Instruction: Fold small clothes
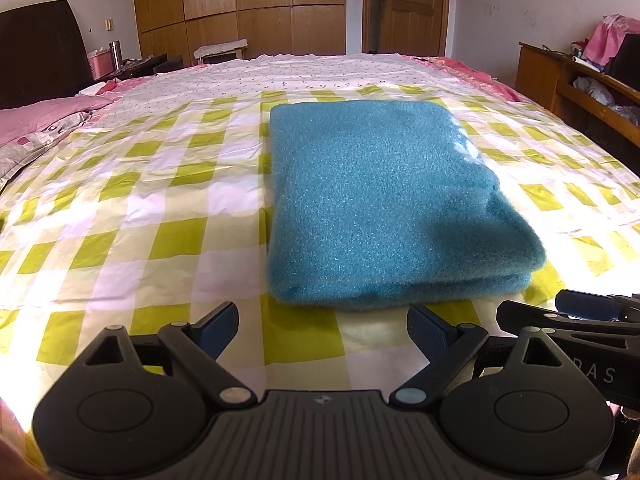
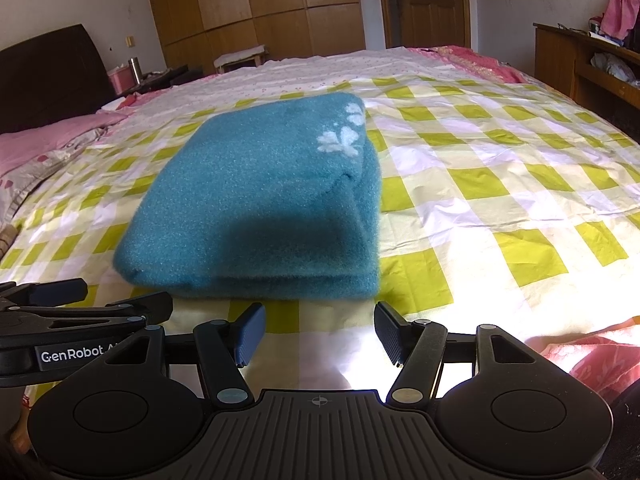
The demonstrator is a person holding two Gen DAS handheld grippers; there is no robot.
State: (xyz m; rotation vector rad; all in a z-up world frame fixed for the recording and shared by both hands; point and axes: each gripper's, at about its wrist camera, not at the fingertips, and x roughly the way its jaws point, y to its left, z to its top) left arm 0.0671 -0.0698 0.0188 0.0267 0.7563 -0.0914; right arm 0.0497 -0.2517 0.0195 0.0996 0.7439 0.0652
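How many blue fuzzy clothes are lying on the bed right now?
1. A single folded teal garment lies on the checked bedsheet, just beyond both open tongs, the left and the right. Nothing else like it shows, though more could lie outside the views.

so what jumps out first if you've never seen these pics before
A fuzzy teal garment, folded into a thick rectangle with a white flower motif at its far right corner, lies mid-bed on the yellow-green checked sheet. Just short of its near edge, the left gripper and right gripper sit side by side, both open and empty.

Folded teal fleece garment [image 1: 380,200] lies on checked bedsheet [image 1: 160,200]; left tongs [image 1: 322,330] gape empty just before it
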